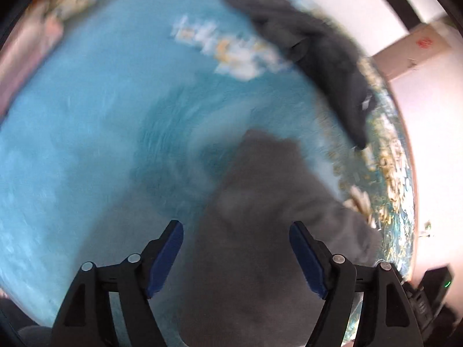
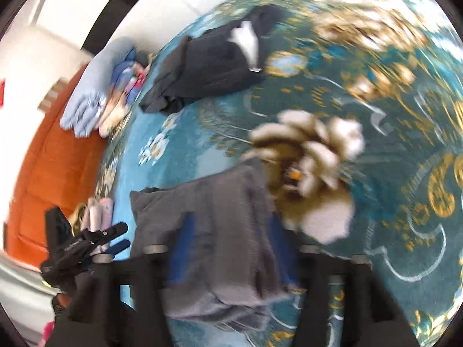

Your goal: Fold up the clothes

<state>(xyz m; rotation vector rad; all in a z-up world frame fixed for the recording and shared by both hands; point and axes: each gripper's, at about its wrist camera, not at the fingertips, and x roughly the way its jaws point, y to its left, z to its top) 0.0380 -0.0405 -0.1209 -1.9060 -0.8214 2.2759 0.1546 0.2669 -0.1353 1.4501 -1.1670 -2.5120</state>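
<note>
A grey garment [image 2: 214,231] lies on the blue patterned carpet [image 1: 86,133], partly folded into a rough rectangle, and both grippers are over it. The left gripper [image 1: 236,256] has its jaws spread wide and released, hovering above the cloth with nothing between its blue pads [image 1: 165,260]. The right gripper [image 2: 228,248] is blurred; grey fabric fills the gap between its jaws, but I cannot tell whether they are clenched on it or merely hanging over it. A darker garment [image 2: 208,66] with a white patch lies further off on the carpet, well apart from the grey one, and a pile of pale blue cloth [image 2: 86,95] sits near the carpet's edge. Both views are smeared by motion, so the main risk, as I judge it, is speed: a fast sweep could drag the loose layers and undo the fold, or a jaw could catch only the top layer, leaving the fold crooked. The bunched edge nearest the right gripper looks likely to crumple further if pressed without first being smoothed.
</note>
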